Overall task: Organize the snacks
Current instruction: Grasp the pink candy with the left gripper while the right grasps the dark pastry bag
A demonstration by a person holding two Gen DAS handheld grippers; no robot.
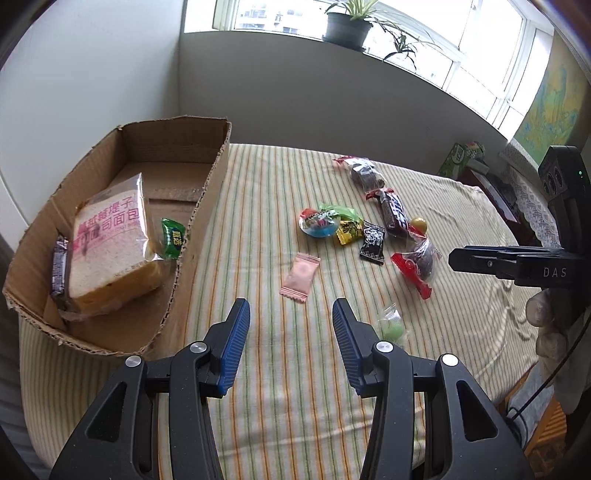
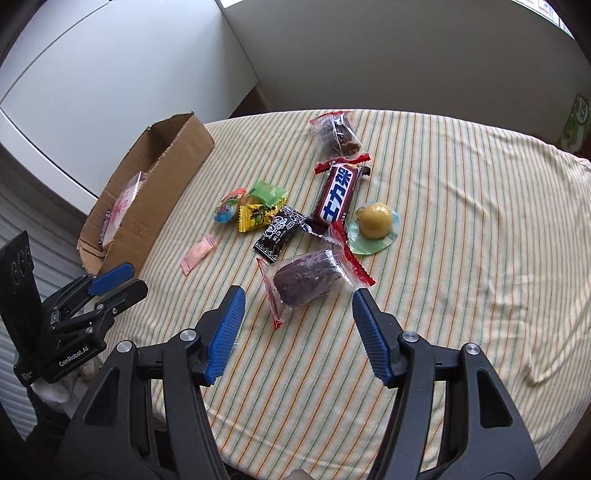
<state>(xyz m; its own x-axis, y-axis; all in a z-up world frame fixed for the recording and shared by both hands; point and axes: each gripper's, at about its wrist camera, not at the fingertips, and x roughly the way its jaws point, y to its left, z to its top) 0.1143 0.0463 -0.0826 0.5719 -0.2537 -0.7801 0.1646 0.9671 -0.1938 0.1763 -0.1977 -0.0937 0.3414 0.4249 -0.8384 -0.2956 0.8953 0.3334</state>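
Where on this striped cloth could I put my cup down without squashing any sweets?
The cloth is bare on the far side of the table, beyond the yellow jelly cup, and in the strip between the cardboard box and the pink sachet. The crowded part is the middle, around the Snickers bar and black candy.

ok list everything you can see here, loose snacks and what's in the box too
box: 1, brown cardboard, left on cloth
bread: 1, white, in box
green candy: 1, in box beside bread
dark bar: 1, in box, left of bread
pink candy: 1, on cloth near box
snickers: 1, brown, centre
dark cakes: 2, red-edged clear wrappers
yellow jelly: 1, right of snickers
black candy: 1, centre
yellow candy: 1, centre
plant: 1, windowsill
left gripper: open, empty
right gripper: open, empty
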